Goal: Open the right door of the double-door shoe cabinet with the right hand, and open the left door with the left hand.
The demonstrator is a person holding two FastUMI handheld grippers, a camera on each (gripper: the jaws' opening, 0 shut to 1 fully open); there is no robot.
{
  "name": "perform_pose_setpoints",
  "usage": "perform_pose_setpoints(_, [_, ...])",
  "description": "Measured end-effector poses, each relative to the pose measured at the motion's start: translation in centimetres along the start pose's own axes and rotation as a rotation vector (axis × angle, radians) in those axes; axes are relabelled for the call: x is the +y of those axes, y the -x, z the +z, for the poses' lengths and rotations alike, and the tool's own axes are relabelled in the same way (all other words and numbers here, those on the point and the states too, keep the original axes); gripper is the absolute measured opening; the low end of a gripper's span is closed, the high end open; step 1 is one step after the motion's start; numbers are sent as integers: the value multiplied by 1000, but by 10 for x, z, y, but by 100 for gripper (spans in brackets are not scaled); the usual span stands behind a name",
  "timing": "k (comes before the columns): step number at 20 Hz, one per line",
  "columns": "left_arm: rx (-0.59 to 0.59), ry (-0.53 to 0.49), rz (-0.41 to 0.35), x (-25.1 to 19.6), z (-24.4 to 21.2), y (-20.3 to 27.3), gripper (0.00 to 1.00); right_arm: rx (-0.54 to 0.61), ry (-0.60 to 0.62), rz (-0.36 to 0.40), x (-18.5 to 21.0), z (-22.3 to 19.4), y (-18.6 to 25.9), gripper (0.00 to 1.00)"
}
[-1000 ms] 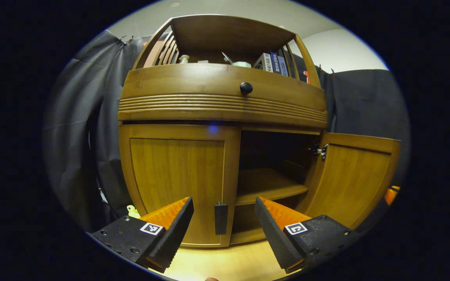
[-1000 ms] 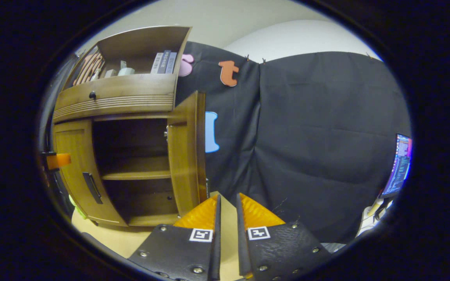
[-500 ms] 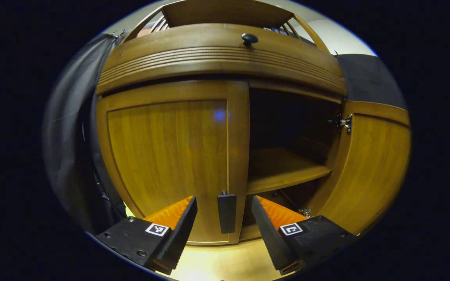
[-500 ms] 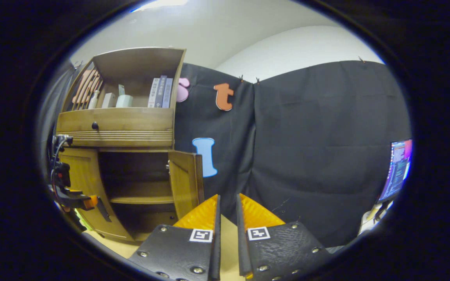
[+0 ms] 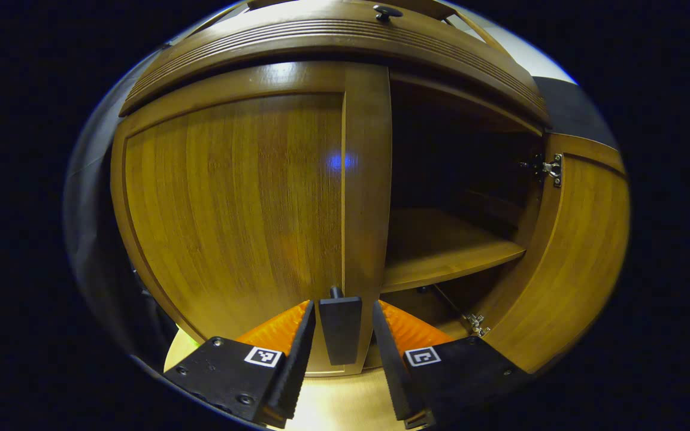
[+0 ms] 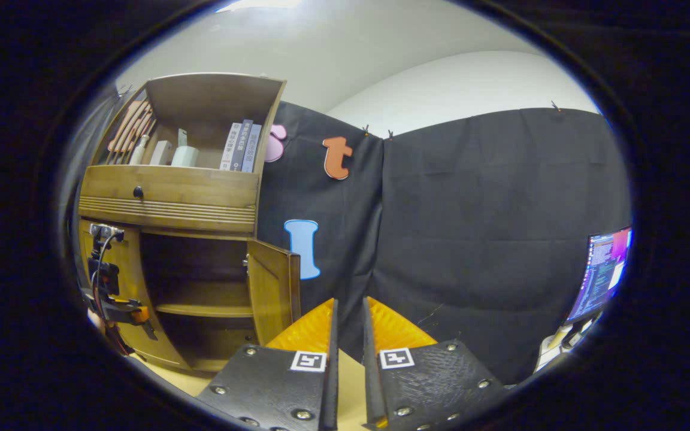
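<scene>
Your left gripper [image 5: 343, 335] straddles the dark handle [image 5: 340, 328] at the left door's [image 5: 231, 197] inner edge, its 2 fingers a little apart from it on each side. That door sits closed. Your right gripper [image 6: 348, 335] holds nothing, its fingers nearly together, well away from the right door [image 6: 270, 287], which stands swung open on the shoe cabinet [image 6: 171, 197].

left gripper [image 5: 342, 326]: fingers parted, level | right gripper [image 6: 348, 320]: fingers nearly together, level
</scene>
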State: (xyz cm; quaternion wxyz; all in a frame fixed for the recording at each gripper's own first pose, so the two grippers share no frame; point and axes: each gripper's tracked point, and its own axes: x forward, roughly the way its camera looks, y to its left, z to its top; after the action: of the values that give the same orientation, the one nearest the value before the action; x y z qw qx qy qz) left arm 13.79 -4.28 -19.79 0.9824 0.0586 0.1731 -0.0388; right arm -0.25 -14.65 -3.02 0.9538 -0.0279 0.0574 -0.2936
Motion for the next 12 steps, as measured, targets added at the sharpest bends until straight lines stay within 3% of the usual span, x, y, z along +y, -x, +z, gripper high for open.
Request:
perform_pose_setpoints(8, [-9, 14, -2, 8, -4, -1, 37, 0, -28, -11, -4, 3, -3, 18])
perform_pose_setpoints(12, [-11, 25, -2, 8, -3, 2, 35, 2, -36, 8, -2, 4, 0, 18])
